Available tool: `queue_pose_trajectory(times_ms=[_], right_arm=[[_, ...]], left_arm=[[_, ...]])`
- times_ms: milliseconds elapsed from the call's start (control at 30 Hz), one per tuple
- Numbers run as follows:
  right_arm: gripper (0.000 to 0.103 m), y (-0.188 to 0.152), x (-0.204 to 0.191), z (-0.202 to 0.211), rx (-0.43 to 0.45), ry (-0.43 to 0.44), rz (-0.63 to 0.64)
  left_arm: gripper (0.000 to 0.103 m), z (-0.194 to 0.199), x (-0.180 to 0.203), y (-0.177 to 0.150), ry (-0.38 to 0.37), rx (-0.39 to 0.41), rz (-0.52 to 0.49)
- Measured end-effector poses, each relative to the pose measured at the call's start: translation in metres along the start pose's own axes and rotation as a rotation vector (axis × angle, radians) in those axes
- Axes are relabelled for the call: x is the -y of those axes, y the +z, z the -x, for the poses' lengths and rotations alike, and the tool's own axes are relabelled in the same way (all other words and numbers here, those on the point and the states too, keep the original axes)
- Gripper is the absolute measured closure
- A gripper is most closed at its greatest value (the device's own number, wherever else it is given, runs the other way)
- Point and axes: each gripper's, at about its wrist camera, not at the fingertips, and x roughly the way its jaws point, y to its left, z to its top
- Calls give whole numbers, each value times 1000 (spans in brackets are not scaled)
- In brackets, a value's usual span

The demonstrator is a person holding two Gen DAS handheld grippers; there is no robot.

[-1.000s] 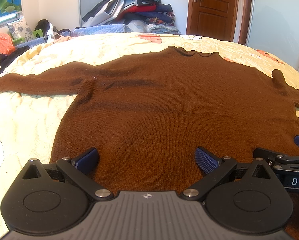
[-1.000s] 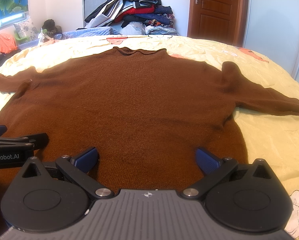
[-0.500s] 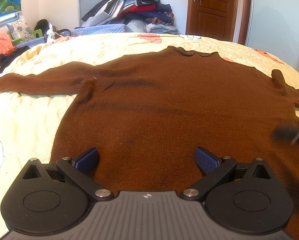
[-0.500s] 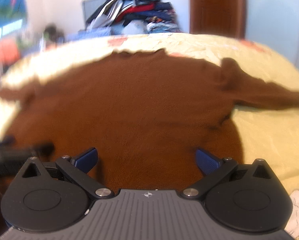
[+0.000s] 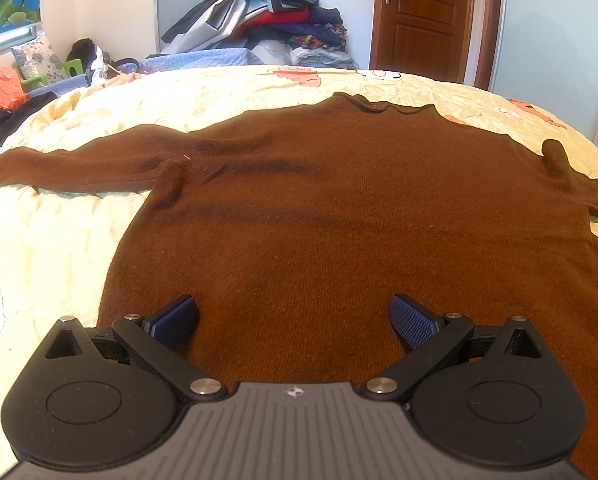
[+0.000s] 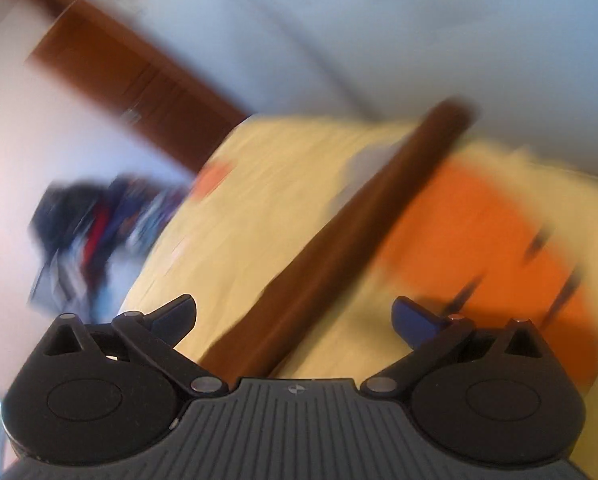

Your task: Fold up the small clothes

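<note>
flat brown sweater [image 5: 339,208] on bed [image 5: 51,240]; both grippers' jaws wide apart, empty.

a clothes heap [image 5: 267,8] beyond the yellow bedspread [image 5: 51,240], wooden door [image 5: 423,16], perhaps a wardrobe [image 5: 555,48].

Sweater [image 5: 339,220] lies flat on the bed [image 5: 51,248] directly ahead of the left gripper [image 5: 293,318], one sleeve [image 5: 71,168] extending left, clothes pile [image 5: 267,20] beyond the bed's far edge.
</note>
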Motion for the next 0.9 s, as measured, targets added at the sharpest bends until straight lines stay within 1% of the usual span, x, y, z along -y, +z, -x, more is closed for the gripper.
queue_pose_trajectory(times_ms=[33, 67, 133, 167, 233, 267, 300, 333, 367, 433, 500, 533, 567, 600, 667, 700, 767, 833, 867, 900], right_arm=[[2, 8, 10, -3, 17, -28, -29], [9, 18, 22, -5, 42, -18, -68], [13, 22, 35, -12, 47, -2, -112], [14, 21, 35, -15, 45, 3, -109], [19, 23, 29, -23, 32, -7, -79], [27, 23, 28, -26, 30, -12, -71], [39, 24, 28, -29, 26, -15, -68], [46, 30, 27, -31, 16, -18, -71], [55, 32, 29, -34, 9, -20, -78], [60, 33, 30, -38, 24, -6, -87], [73, 34, 35, -36, 33, -11, -90], [76, 35, 35, -37, 35, -17, -81], [82, 35, 33, -40, 36, -26, -64], [85, 35, 30, -41, 40, -32, -45], [87, 31, 16, -34, 75, -35, 1], [87, 26, 3, -27, 94, -9, 33], [87, 4, -35, -14, 98, 88, 120], [87, -38, -90, -1, 57, 209, 246], [87, -66, -119, 5, 21, 293, 297], [84, -97, -148, 11, -33, 380, 339]], left_arm=[[0, 0, 0, 0, 0, 0, 0], [0, 0, 0, 0, 0, 0, 0], [0, 0, 0, 0, 0, 0, 0], [0, 0, 0, 0, 0, 0, 0], [0, 0, 0, 0, 0, 0, 0], [0, 0, 0, 0, 0, 0, 0], [0, 0, 0, 0, -1, 0, 0], [0, 0, 0, 0, -1, 0, 0], [0, 0, 0, 0, -1, 0, 1], [0, 0, 0, 0, -1, 0, 1], [0, 0, 0, 0, -1, 0, 0], [0, 0, 0, 0, -1, 0, 0], [0, 0, 0, 0, -1, 0, 1], [0, 0, 0, 0, -1, 0, 1], [0, 0, 1, 0, -1, 0, 1], [0, 0, 1, 1, -1, 1, 2], [0, 0, 2, 1, -1, 1, 3], [0, 0, 3, 2, -1, 1, 2], [0, 0, 2, 1, -2, 1, 2], [0, 0, 2, 2, -2, 1, 1]])
